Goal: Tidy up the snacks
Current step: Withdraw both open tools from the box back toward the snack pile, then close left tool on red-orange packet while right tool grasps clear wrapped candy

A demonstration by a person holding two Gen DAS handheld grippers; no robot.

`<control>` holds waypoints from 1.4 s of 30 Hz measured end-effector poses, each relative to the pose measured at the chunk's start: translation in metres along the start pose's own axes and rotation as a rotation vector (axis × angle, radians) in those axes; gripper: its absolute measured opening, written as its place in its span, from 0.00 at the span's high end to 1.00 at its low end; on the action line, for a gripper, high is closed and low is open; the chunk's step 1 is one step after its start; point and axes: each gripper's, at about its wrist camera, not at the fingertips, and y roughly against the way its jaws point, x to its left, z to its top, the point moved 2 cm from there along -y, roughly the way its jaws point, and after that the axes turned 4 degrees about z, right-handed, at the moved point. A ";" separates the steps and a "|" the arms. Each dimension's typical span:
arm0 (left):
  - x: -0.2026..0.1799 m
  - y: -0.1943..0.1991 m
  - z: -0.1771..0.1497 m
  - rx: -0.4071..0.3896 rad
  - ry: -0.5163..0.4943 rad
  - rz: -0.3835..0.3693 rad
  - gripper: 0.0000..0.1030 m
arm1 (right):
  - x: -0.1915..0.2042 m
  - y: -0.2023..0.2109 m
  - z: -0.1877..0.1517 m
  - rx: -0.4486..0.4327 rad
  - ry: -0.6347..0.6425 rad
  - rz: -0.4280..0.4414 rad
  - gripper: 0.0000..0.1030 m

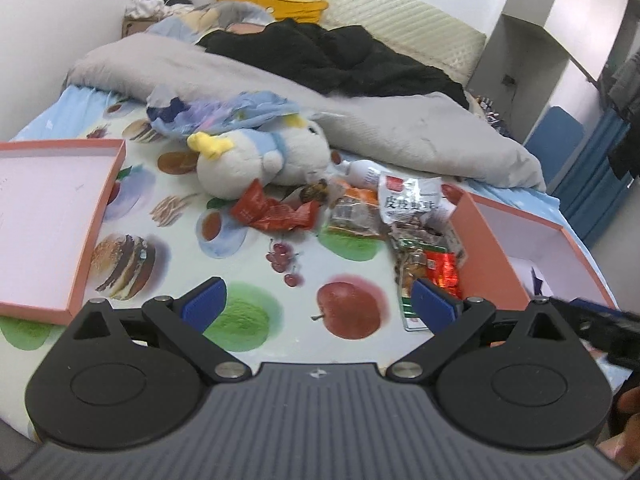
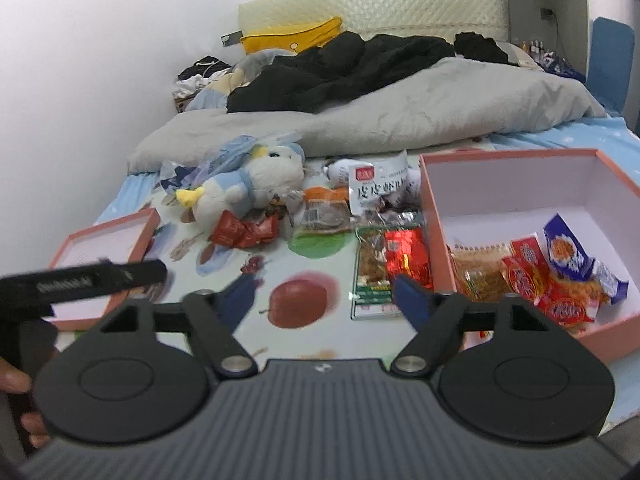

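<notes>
Pink lid [image 2: 105, 246] lies far left on the printed sheet [image 1: 248, 264]. Left gripper [image 1: 320, 304] spread, nothing between the pads. Loose snack packets [image 2: 372, 236] piled mid-bed beside the plush toy [image 2: 248, 184]. Right gripper [image 2: 324, 294] spread too, empty, low over the sheet near the green-red packet [image 2: 384, 268]. Pink box [image 2: 432, 216] on the right already holds several packets. Step looks like reaching for the next loose snack; next move needs the pads closing on that near packet. Left pad blurred in the right view, box's near corner hidden behind the gripper

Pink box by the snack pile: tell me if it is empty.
Not empty. The pink box holds several snack packets at its near end.
</notes>
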 end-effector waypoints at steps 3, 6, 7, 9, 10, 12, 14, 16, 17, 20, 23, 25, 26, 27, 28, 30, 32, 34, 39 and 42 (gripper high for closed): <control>0.007 -0.019 0.007 0.019 -0.001 0.015 0.03 | 0.005 -0.004 0.014 0.036 0.012 -0.056 0.21; 0.013 -0.040 0.016 0.032 0.001 0.019 0.03 | 0.006 -0.013 0.026 0.131 0.015 -0.107 0.21; 0.013 -0.046 0.019 0.030 -0.004 0.020 0.03 | 0.004 -0.013 0.029 0.139 0.003 -0.101 0.21; 0.016 -0.059 0.025 0.025 -0.020 0.036 0.03 | -0.001 -0.016 0.035 0.162 -0.031 -0.091 0.21; 0.018 -0.067 0.027 0.029 -0.023 0.046 0.03 | -0.004 -0.019 0.039 0.188 -0.049 -0.098 0.21; 0.024 -0.082 0.032 0.039 -0.017 0.061 0.03 | -0.012 -0.029 0.046 0.254 -0.109 -0.106 0.21; 0.031 -0.097 0.035 0.057 0.002 0.065 0.03 | -0.017 -0.039 0.051 0.302 -0.167 -0.090 0.21; 0.038 -0.110 0.038 0.065 0.020 0.064 0.03 | -0.018 -0.052 0.055 0.342 -0.186 -0.103 0.21; 0.041 -0.115 0.038 0.069 0.024 0.070 0.03 | -0.018 -0.058 0.057 0.356 -0.184 -0.109 0.21; 0.047 -0.129 0.039 0.088 0.031 0.081 0.03 | -0.016 -0.072 0.062 0.364 -0.174 -0.102 0.21; 0.053 -0.144 0.040 0.102 0.032 0.080 0.03 | -0.012 -0.088 0.068 0.376 -0.157 -0.093 0.21; 0.056 -0.152 0.041 0.107 0.037 0.084 0.03 | -0.012 -0.103 0.071 0.388 -0.171 -0.072 0.21; 0.059 -0.156 0.041 0.106 0.044 0.079 0.03 | -0.013 -0.112 0.071 0.400 -0.178 -0.074 0.21; 0.061 -0.160 0.041 0.108 0.051 0.073 0.03 | -0.011 -0.118 0.072 0.406 -0.174 -0.077 0.21; 0.063 -0.165 0.042 0.110 0.056 0.068 0.03 | -0.010 -0.125 0.073 0.408 -0.165 -0.076 0.21; 0.069 -0.173 0.043 0.113 0.068 0.060 0.03 | -0.005 -0.138 0.074 0.411 -0.155 -0.083 0.21; 0.075 -0.181 0.044 0.114 0.083 0.044 0.03 | 0.003 -0.150 0.078 0.408 -0.127 -0.061 0.21; 0.082 -0.189 0.045 0.115 0.095 0.029 0.03 | 0.011 -0.162 0.080 0.406 -0.106 -0.056 0.21; 0.098 -0.204 0.049 0.110 0.123 -0.005 0.03 | 0.026 -0.194 0.086 0.400 -0.062 -0.029 0.21; 0.103 -0.213 0.053 0.103 0.136 -0.017 0.03 | 0.033 -0.212 0.087 0.405 -0.028 -0.019 0.21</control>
